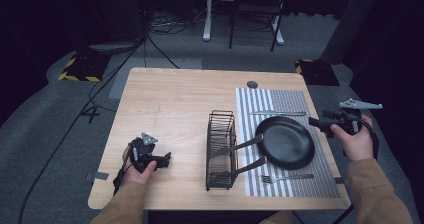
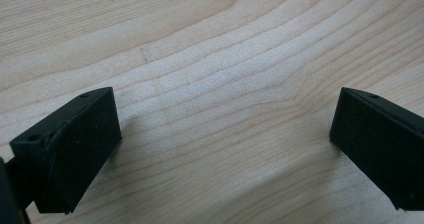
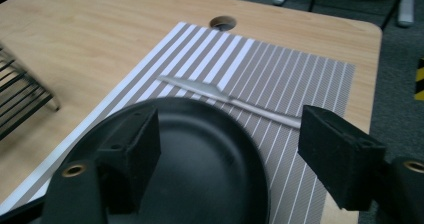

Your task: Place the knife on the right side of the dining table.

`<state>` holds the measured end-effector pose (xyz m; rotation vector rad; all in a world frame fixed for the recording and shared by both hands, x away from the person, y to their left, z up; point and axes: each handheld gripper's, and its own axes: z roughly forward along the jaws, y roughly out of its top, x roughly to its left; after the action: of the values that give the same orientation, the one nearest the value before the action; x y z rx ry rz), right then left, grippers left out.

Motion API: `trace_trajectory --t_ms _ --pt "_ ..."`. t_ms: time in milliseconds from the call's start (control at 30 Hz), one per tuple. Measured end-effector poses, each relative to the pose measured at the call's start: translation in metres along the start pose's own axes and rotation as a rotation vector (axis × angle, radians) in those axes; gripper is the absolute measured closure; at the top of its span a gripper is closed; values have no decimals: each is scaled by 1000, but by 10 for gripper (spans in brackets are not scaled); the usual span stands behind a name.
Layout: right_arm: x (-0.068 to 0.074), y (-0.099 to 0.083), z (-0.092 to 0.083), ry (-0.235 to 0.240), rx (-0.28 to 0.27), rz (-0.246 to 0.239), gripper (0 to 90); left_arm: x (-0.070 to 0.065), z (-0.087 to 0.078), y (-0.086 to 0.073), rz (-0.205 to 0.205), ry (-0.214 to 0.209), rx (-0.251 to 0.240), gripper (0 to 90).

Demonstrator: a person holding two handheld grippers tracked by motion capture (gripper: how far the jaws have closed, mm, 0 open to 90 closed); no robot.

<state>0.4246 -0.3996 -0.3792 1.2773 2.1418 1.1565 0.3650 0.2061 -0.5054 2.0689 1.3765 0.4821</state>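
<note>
Table [image 1: 175, 104]: wooden, bears all below.
Mat [image 1: 295, 101]: striped, right side.
Rack [image 1: 221, 149]: wire, just left of mat.
Plate [image 1: 285, 143]: black, on mat between knife [image 1: 278, 113] and fork [image 1: 286, 177].
Right gripper [image 3: 227, 139]: above plate's edge, jaws wide, empty.
Left gripper [image 2: 225, 134]: over bare wood, jaws wide, empty.

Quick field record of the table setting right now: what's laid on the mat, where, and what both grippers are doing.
mat: grey-and-white striped placemat, right half of the wooden table
plate: round black plate on the mat
knife: silver knife beyond the plate, on the mat
fork: silver fork nearer the person than the plate
rack: black wire rack left of the mat
left gripper: open, empty, over bare wood
right gripper: open, empty, beside the plate
</note>
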Motion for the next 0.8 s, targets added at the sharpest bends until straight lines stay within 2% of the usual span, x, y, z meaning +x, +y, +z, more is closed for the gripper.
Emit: trace_trajectory --t_ms 67,233,433,567,633,667,800 --pt "5 -7 -12 25 12 -53 176 0 0 0 0 0 0 1" --pt "15 -17 -25 25 -9 -47 167 0 0 0 0 0 0 2" --pt "30 -37 -40 -7 -13 -85 166 0 0 0 0 0 0 1" --pt "33 -50 -47 -17 -18 -100 166 0 0 0 0 0 0 1" --pt "33 -59 -50 -20 -14 -87 164 0 0 0 0 0 0 2" --pt "33 -62 -51 -26 -10 -80 164 0 0 0 0 0 0 2" --pt "30 -84 -55 -98 10 -64 163 0 0 0 0 0 0 1"
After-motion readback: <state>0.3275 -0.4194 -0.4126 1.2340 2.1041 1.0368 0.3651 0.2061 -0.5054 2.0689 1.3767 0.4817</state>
